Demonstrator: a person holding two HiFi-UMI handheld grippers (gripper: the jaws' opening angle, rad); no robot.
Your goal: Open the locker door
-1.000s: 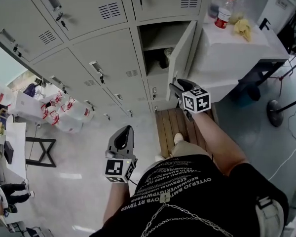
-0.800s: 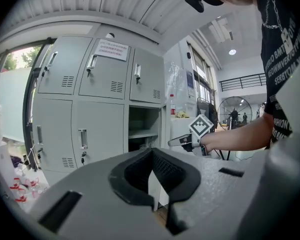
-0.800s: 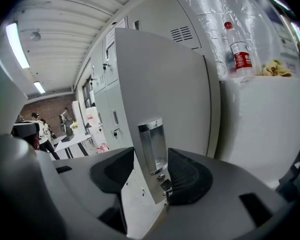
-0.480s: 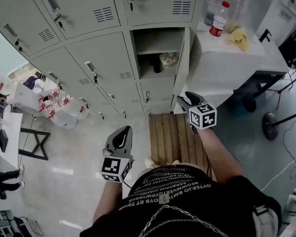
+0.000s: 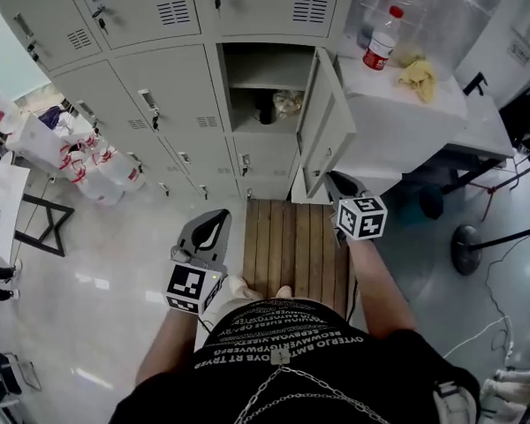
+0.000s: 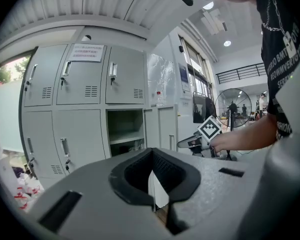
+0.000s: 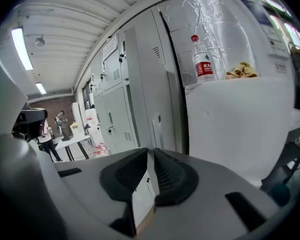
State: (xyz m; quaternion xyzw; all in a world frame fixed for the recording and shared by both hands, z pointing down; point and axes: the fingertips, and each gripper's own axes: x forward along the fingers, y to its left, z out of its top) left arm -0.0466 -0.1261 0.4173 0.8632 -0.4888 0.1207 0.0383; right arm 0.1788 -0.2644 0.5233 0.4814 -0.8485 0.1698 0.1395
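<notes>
The grey locker door stands swung out to the right of its open compartment, which has a shelf and some things inside. My right gripper hovers just below and right of the door's lower edge, apart from it. Its jaws are closing and are nearly together, with nothing between them. The door's face with its handle lies ahead of it. My left gripper hangs low over the floor, left of the open locker, shut and empty.
A white cabinet right of the lockers carries a water bottle and a yellow cloth. A wooden pallet lies under my feet. Plastic bags sit at the left and a fan base at the right.
The locker door has swung out wider. My right gripper has come off the door's edge and drawn back, and its jaws have narrowed. The left gripper has barely shifted.
</notes>
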